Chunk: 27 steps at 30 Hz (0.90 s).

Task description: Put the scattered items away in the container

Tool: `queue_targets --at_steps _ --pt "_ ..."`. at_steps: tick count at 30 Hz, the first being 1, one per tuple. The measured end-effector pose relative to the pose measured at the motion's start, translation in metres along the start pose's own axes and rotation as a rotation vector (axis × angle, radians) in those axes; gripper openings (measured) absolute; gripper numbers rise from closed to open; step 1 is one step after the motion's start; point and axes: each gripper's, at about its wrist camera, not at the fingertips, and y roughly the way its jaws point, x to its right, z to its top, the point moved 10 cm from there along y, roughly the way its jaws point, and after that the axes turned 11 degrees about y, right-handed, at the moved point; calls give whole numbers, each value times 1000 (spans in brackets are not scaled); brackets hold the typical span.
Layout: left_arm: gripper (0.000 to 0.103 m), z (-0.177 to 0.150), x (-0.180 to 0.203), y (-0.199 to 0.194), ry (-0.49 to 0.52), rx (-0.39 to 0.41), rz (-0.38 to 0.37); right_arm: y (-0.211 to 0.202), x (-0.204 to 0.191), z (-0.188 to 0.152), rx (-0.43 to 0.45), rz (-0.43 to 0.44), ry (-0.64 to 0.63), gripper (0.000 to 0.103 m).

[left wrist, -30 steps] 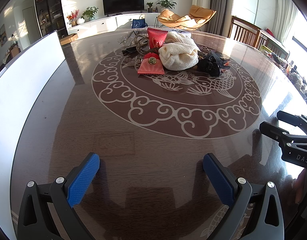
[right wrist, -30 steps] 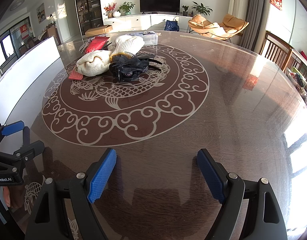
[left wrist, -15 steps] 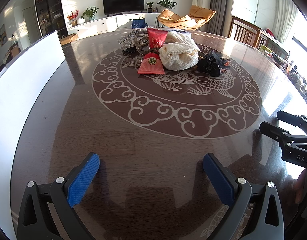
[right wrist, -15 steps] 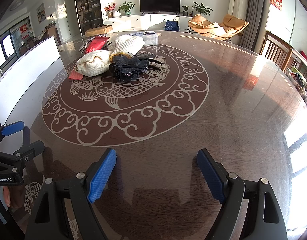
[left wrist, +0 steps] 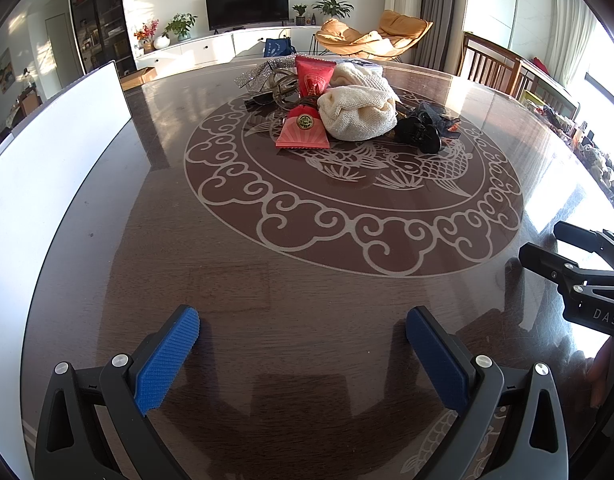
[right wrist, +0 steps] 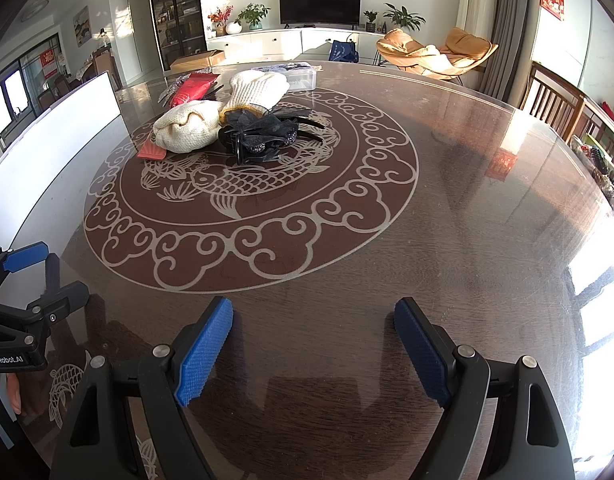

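**Both grippers waiting at the near edge; pile untouched**

Nothing is being moved relative to the frames half a second and one second earlier: grippers, pile and table are being shown in matching positions. The left gripper (left wrist: 302, 330) is being held released, jaws spread wide and empty, low over the bare table (left wrist: 235, 240). The right gripper (right wrist: 313, 320) is likewise being held wide apart with nothing between its pads. Both are being kept well apart from the items.

The items are lying heaped on the fish motif at the table's centre: a cream knit (left wrist: 361, 114), a second knit (right wrist: 259, 88) behind it, a black clip (right wrist: 263, 136) touching the knits, a flat red packet (left wrist: 303, 132) partly under the cream knit, an upright red packet (left wrist: 314, 76), and silvery accessories (left wrist: 263, 76) at the rear. A clear box (right wrist: 297, 72), probably the container, is standing just behind the pile; whether it is lidded cannot be told.

Risks being judged from here: because the items are overlapping, a grasp on one knit is likely to be dragging the clip or packet along. The flat packet is lying flush on glossy glass, so the pads may be sliding over it. The light box may be getting pushed away if items are being dropped against its wall.
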Motion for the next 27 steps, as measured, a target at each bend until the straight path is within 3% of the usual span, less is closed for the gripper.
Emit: queue_targets --at_steps 27 --pt "103 -1 0 -3 5 -1 -6 0 0 0 -1 3 0 86"
